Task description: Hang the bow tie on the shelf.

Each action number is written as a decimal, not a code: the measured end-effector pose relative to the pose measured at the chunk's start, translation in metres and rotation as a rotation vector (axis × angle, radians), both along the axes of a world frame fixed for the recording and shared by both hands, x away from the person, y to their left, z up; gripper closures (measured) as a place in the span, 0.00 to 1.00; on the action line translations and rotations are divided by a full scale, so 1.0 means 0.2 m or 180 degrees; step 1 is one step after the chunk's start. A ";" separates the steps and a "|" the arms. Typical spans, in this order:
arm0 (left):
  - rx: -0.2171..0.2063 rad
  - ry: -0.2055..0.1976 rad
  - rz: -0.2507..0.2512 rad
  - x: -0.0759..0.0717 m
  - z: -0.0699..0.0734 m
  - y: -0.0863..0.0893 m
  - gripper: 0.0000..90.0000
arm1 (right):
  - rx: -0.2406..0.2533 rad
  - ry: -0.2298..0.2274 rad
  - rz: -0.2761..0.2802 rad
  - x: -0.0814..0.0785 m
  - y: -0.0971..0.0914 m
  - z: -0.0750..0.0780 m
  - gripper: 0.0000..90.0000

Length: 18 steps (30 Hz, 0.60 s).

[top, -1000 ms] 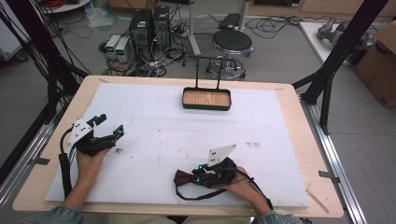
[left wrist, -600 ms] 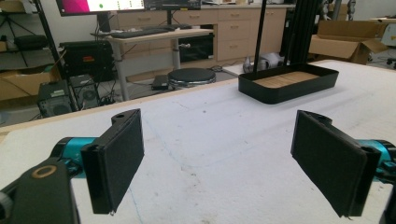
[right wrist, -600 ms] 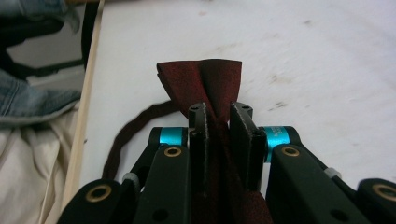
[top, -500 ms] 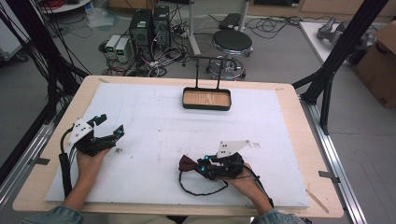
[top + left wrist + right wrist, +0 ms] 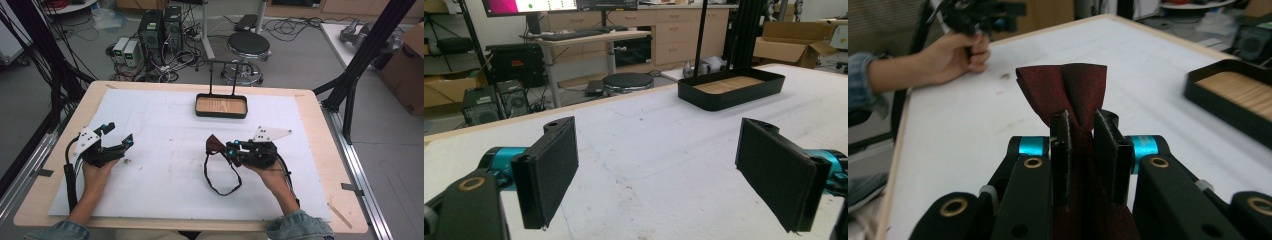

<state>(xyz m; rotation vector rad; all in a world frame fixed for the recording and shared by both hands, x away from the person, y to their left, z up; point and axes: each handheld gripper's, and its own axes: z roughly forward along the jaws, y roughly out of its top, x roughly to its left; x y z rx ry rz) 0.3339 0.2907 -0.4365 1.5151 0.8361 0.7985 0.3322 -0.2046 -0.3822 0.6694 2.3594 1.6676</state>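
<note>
Pinching the dark red bow tie at its knot, we are keeping both wings free to fan out ahead of the jaws, which are clamped on the narrow middle where the cloth is bunched and least likely to slip. We are seeing a deep maroon, finely textured fabric, folded into two flared lobes, with a thin black neck strap trailing in a loop onto the white sheet. In the high view the bow tie is sitting near the table's centre, just off the right gripper, well short of the black tray with its wooden floor. We are judging the tray to be the likely destination. We are holding the left gripper idle near the left edge, its jaws spread wide and gripping nothing.
</note>
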 end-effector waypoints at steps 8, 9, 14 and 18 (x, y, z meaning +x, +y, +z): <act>-0.0006 0.0002 -0.0001 0.00 0.00 0.00 0.20 | 0.0102 -0.0092 -0.0336 0.11 -0.09 0.09 0.86; -0.0010 -0.0004 -0.0002 0.00 0.00 0.00 0.20 | 0.0116 -0.0141 -0.0402 0.12 -0.10 0.10 0.86; -0.0013 -0.0002 -0.0003 0.00 0.00 0.00 0.20 | 0.0208 -0.0209 -0.0618 0.20 -0.15 0.17 0.86; -0.0013 -0.0002 -0.0006 0.00 0.00 0.00 0.20 | 0.0227 -0.0274 -0.0769 0.26 -0.18 0.22 0.86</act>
